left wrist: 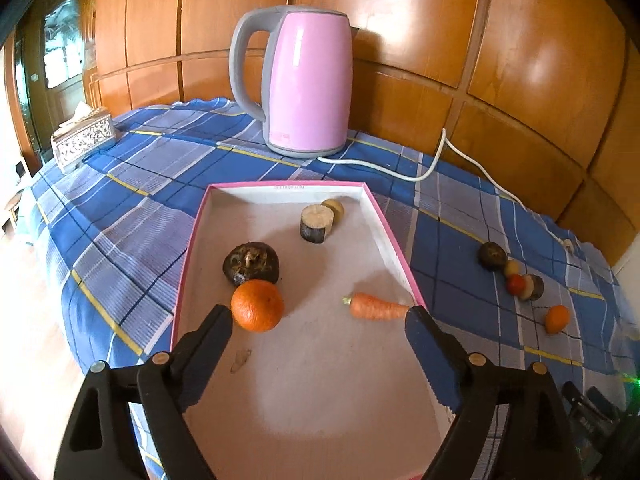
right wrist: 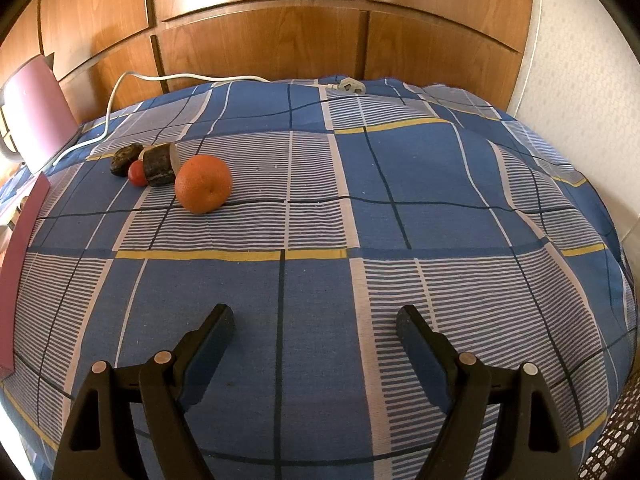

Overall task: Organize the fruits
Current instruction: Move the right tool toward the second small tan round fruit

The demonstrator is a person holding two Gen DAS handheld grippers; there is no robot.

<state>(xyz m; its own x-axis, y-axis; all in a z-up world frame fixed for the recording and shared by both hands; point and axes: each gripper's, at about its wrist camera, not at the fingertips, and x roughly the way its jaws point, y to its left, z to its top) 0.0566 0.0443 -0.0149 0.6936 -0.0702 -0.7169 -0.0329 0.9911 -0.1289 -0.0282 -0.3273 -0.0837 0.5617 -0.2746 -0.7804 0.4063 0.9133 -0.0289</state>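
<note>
A pink-rimmed white tray (left wrist: 192, 248) lies on the checked cloth. In it are an orange (left wrist: 257, 305), a dark round fruit (left wrist: 251, 267), a carrot (left wrist: 376, 306), a cut dark-skinned stub (left wrist: 316, 224) and a small yellowish fruit (left wrist: 334, 209). My left gripper (left wrist: 318, 322) hangs open over the tray's near part, nothing between its fingers; the orange sits just off the left fingertip (left wrist: 218, 322). My right gripper (right wrist: 316, 326) is open above bare cloth. Farther off on the cloth lie a second orange (right wrist: 203, 189), a dark stub (right wrist: 161, 165), a small red fruit (right wrist: 138, 173) and a dark fruit (right wrist: 127, 160).
A pink kettle (left wrist: 306, 80) stands behind the tray, its white cord (left wrist: 400, 172) trailing right to a plug (right wrist: 352, 87). A tissue box (left wrist: 82, 140) sits at the far left table edge. Wooden panelling (right wrist: 260, 32) closes the back.
</note>
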